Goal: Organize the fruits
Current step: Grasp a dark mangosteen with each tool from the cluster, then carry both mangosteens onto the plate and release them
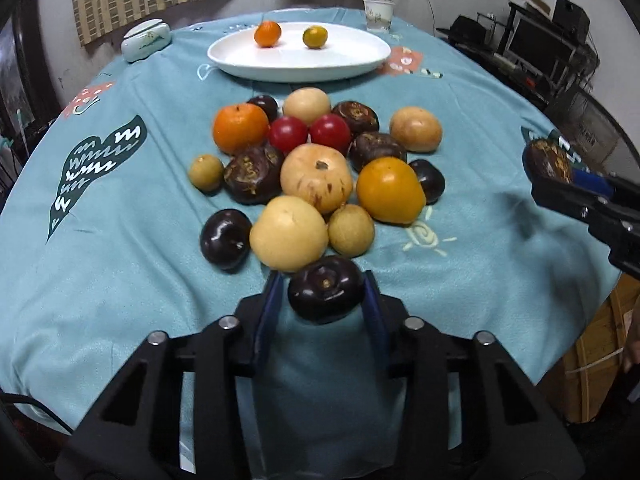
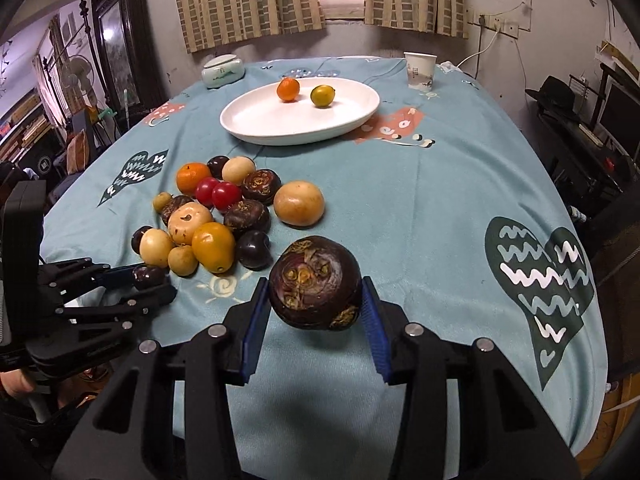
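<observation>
White and oval, the plate (image 2: 256,128) is the place we judge both loads are bound for, and it lies straight ahead of us at the far side of the desk (image 2: 440,208), with the fruit pile (image 1: 316,168) between it and our left tool (image 1: 324,296). That tool is closed on a dark plum (image 1: 325,294), which sits between the blue pads at the near edge of the pile, just in front of a pale yellow fruit (image 1: 289,233). Whether the plum is clear of the cloth we cannot tell.

Our right tool (image 2: 314,300) grips a water chestnut (image 2: 315,283), dark brown and rough, held above the teal tablecloth (image 2: 420,184) to the right of the pile. From this side the way to the plate is bare cloth, so we judge the right hand has the freer run; the left must go up and over the heap, or round it.

On the plate a small orange (image 2: 288,89) and a yellow-green citrus (image 2: 322,95) sit toward the far rim, close together but apart. Its near half and left end are bare, so there is room for both pieces. A paper cup (image 2: 420,71) stands beyond the plate's right end and a lidded ceramic jar (image 2: 222,71) beyond its left, both well off the path. Round fruit may roll on the shallow dish, so we would set each down low.
</observation>
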`<state>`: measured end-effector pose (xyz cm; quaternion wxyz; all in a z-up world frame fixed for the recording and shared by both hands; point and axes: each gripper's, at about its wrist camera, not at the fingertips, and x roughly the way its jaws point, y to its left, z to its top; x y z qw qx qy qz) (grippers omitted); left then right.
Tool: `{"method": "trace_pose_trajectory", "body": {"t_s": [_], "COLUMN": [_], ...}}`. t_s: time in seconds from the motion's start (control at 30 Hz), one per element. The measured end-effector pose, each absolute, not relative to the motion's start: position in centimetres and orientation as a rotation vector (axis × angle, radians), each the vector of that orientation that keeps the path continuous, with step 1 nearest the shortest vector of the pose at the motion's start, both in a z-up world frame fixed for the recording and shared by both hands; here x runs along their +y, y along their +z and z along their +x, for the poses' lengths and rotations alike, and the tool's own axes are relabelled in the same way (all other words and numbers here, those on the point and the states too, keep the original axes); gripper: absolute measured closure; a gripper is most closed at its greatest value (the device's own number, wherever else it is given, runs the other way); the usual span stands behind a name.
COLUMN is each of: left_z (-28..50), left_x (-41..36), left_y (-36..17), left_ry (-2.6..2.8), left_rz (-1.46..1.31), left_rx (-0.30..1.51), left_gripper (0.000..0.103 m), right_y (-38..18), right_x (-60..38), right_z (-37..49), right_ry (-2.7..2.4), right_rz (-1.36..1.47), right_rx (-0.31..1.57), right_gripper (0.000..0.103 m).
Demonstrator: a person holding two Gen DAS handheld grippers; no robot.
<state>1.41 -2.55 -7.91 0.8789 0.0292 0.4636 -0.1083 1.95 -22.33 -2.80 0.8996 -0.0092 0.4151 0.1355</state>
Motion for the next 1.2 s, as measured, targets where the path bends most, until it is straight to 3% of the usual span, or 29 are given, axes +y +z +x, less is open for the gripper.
{"method": "trace_pose_trajectory", "body": {"t_s": [0.87, 1.2], "left_z": [0.8, 5.6], "left_x": [-1.0, -0.7], "left_y": [-4.9, -1.9], "left_ry": [-0.237, -0.259], "left_rz": [0.013, 0.022], "left_rx": [0.913, 0.886], "left_gripper": [0.068, 0.068], "right_y": [-2.2, -0.9], "right_x": [-19.8, -18.3], "right_z": [2.9, 7.3], "right_ry": [0.334, 0.435], "right_rz": [-0.023, -0.009], "right_rx": [0.855, 0.885], "right_gripper": [0.058, 0.058]}}
